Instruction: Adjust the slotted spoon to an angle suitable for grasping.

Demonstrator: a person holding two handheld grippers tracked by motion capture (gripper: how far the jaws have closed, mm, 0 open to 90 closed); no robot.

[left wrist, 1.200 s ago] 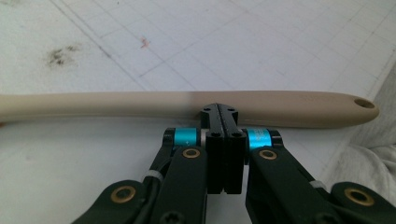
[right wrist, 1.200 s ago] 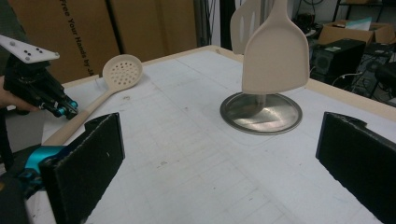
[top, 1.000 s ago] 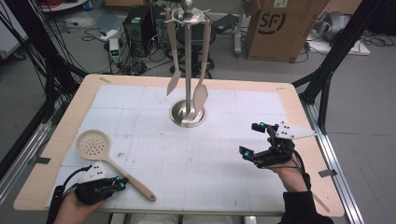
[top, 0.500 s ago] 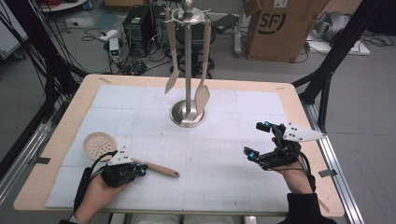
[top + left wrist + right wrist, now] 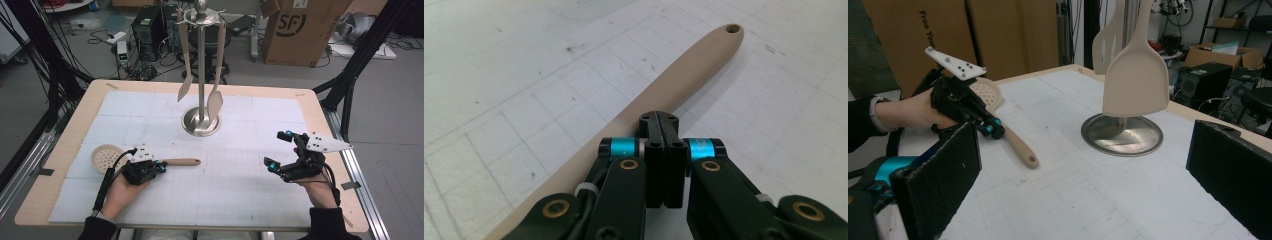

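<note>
The left tool [image 5: 159, 166] has slid rightward along the bench [image 5: 65, 150], dragging the slotted spoon [image 5: 106, 158] round so its handle lies level (head to the left). Its jaws are pressed together, resting on the handle. The right tool [image 5: 280, 150] hovers spread wide, near the utensil stand [image 5: 201, 122].
</note>
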